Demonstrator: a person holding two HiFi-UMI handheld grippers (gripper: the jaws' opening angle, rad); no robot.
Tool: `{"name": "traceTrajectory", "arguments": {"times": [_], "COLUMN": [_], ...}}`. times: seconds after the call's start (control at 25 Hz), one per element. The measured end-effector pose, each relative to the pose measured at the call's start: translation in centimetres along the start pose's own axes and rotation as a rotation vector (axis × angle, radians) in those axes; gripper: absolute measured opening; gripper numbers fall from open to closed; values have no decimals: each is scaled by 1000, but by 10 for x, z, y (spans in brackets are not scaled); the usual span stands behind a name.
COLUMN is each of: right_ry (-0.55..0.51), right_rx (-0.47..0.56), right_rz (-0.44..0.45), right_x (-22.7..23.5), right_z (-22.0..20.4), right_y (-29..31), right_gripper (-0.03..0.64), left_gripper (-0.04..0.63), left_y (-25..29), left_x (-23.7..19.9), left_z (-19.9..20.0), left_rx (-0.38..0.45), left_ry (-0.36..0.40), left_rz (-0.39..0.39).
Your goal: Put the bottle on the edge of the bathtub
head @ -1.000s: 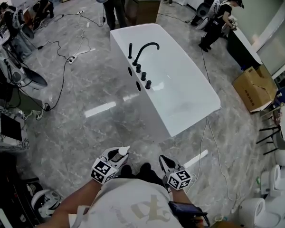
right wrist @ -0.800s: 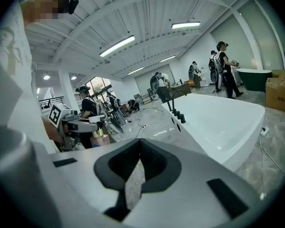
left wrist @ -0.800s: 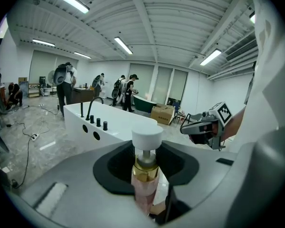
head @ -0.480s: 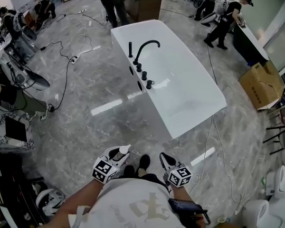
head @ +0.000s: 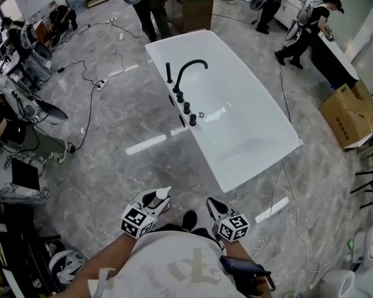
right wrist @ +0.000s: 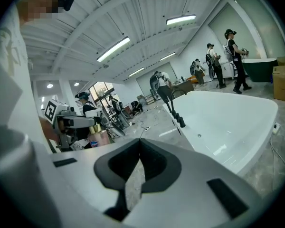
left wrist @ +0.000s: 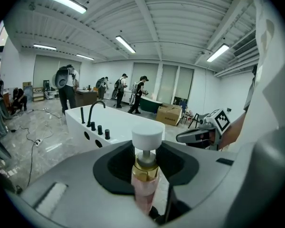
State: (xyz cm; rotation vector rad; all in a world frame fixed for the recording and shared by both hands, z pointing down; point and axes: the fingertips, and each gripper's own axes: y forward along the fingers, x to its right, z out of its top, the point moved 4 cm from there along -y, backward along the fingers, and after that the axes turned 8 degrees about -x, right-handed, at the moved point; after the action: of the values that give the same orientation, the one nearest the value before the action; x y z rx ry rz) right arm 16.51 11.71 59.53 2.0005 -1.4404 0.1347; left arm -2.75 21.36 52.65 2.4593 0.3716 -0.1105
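Observation:
A pink bottle (left wrist: 145, 194) with a gold collar and a white cap (left wrist: 147, 137) stands upright between the jaws of my left gripper (left wrist: 146, 151), which is shut on it. In the head view the left gripper (head: 154, 202) sits low and left of centre, with the white cap (head: 163, 193) poking out. My right gripper (head: 212, 206) is beside it, shut and empty, its tips touching (right wrist: 140, 141). The white bathtub (head: 227, 180) lies ahead across bare floor, apart from both grippers. A black faucet (head: 188, 70) and knobs line its left rim (head: 158, 54).
Cables (head: 90, 98) run over the marble floor at left, and another cable (head: 292, 191) trails by the tub's right side. A cardboard box (head: 351, 113) stands at right. Several people work at the back. Equipment crowds the left edge, and white toilets (head: 336, 281) stand at lower right.
Both grippers have been carried forward over the floor towards the tub's near corner. The tub sits slightly further right in the head view. The grip on the bottle is unchanged.

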Motion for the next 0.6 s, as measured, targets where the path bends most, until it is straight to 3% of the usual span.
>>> {"name": "traceTrajectory", "arguments": {"times": [0.4, 0.6], "right_ry": [-15, -18], "right_rx": [-3, 3], "right_rz": [27, 30], "right_x": [46, 54], "right_z": [29, 39], "right_y": [13, 19], "right_gripper": [6, 6], "left_gripper": [137, 137], "left_y": [22, 25], "left_x": [-10, -19], "left_z": [34, 44], "left_rx": [18, 28], "left_ry": [-14, -14], "left_rz": [79, 83]}}
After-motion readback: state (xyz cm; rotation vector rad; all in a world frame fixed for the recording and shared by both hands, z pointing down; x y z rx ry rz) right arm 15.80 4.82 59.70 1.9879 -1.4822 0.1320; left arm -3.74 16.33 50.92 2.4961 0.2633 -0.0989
